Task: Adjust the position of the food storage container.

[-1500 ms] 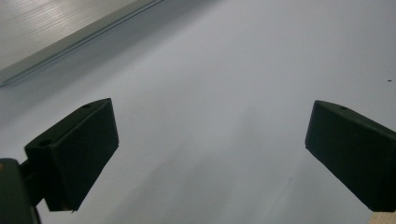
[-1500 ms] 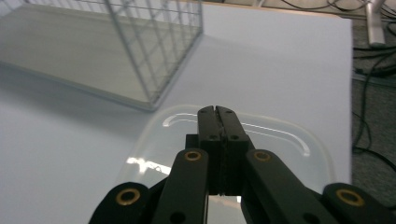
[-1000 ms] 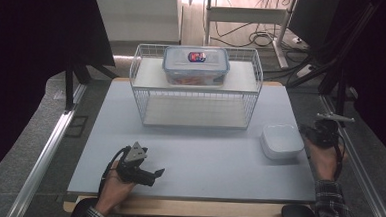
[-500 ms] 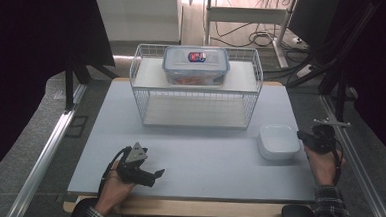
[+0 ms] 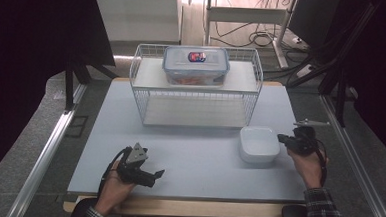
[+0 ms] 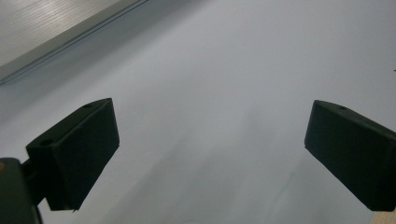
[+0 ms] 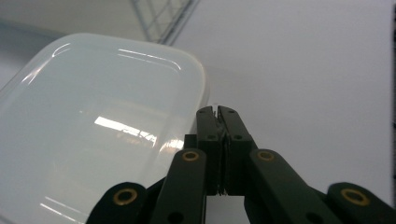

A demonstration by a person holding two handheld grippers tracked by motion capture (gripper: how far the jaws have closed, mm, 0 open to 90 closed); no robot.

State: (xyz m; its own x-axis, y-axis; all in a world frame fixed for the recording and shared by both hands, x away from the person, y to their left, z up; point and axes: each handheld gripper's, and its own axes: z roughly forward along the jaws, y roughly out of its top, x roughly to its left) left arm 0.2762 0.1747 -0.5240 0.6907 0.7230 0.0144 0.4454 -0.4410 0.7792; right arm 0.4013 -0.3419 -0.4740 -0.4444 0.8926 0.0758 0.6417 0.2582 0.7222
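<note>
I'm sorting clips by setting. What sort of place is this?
Probably a lab or recording bench, not a kitchen: a bare white table framed by dark curtains, loose cables on the floor behind, and only a wire rack and two containers laid out.

cut off: white container (image 7: 93, 140) by left and bottom edges | too small: label on lidded box (image 5: 197, 56) | blurred: box contents

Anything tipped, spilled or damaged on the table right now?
Nothing stands out. The white container sits flat on the table beside the right gripper; the lidded box rests squarely on the wire rack.
</note>
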